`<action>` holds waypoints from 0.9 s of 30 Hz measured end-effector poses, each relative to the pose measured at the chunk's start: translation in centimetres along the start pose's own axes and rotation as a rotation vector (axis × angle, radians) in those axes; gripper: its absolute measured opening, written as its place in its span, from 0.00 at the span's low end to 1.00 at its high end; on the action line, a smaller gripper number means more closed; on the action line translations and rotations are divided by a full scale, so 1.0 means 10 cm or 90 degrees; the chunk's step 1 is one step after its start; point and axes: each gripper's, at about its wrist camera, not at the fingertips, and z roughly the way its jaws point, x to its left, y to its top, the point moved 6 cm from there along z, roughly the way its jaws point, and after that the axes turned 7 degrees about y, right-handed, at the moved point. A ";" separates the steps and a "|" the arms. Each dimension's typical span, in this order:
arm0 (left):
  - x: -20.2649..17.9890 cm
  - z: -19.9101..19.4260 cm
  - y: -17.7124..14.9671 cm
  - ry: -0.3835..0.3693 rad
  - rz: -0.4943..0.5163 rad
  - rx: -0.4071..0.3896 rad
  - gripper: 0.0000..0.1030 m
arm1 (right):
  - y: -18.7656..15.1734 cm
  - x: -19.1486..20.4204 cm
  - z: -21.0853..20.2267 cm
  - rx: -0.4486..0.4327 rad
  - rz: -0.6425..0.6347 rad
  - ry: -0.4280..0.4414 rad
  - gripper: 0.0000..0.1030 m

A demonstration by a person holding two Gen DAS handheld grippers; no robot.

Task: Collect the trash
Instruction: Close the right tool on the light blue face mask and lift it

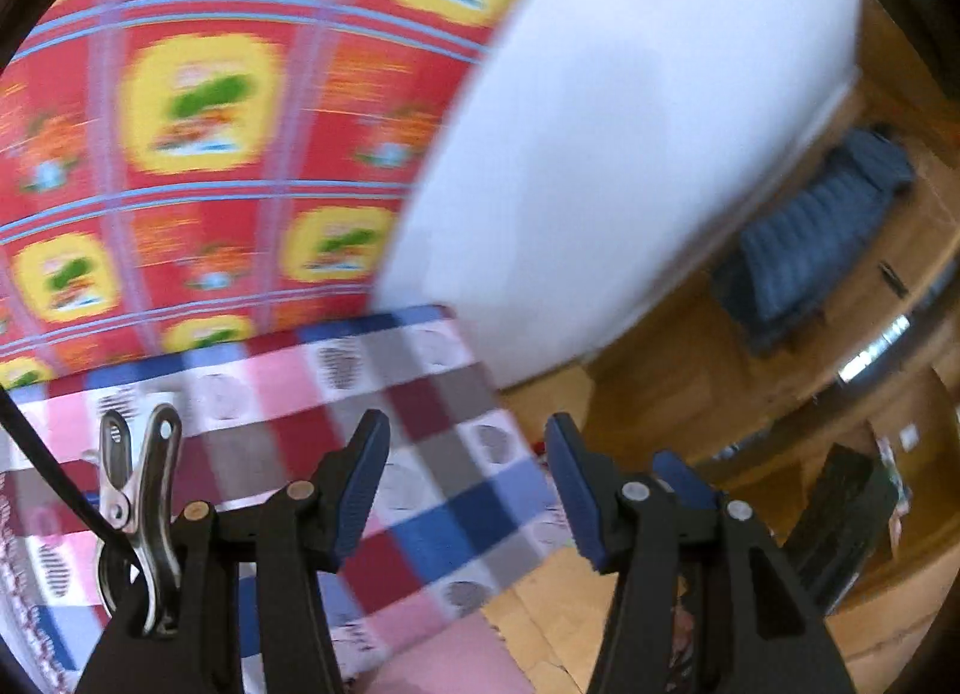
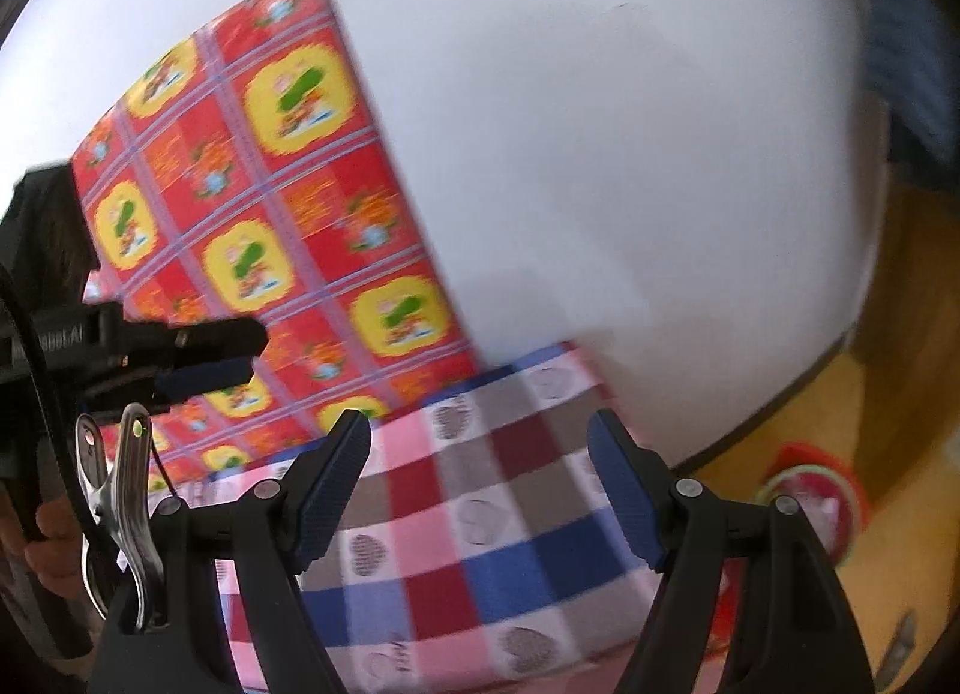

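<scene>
Both views are smeared by motion and no piece of trash is clear in either. My left gripper [image 1: 467, 421] is open, with nothing between its blue pads, above a checked cloth [image 1: 420, 394] of pink, blue, maroon and grey squares with hearts. My right gripper [image 2: 480, 418] is open too and empty, over the same checked cloth [image 2: 480, 544]. In the right wrist view the left gripper [image 2: 258, 355] reaches in from the left edge, with a hand [image 2: 54, 538] below it.
A red and yellow patterned sheet [image 1: 210, 124] hangs behind the cloth beside a white wall [image 1: 630, 154]. On the wooden floor [image 1: 660, 394] lie a blue quilted item [image 1: 822, 232] and a black object [image 1: 840, 520]. A round red-and-green thing [image 2: 810, 502] lies on the floor at right.
</scene>
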 end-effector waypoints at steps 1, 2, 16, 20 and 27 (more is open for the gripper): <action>0.22 -0.05 0.01 0.016 -0.017 -0.004 0.55 | 0.00 0.06 0.08 0.004 -0.001 0.012 0.74; 0.37 -0.09 0.01 0.026 -0.030 -0.006 0.55 | 0.00 0.17 0.21 0.011 -0.002 0.029 0.74; 2.67 -0.12 -0.41 0.167 -0.131 0.034 0.55 | -0.57 1.57 1.65 0.188 -0.090 0.100 0.74; 3.14 0.02 -0.66 0.194 -0.111 0.081 0.55 | -0.81 1.94 2.09 0.240 -0.109 0.094 0.74; 3.71 0.39 -1.10 0.213 -0.113 0.149 0.55 | -1.14 2.27 2.92 0.303 -0.072 0.074 0.74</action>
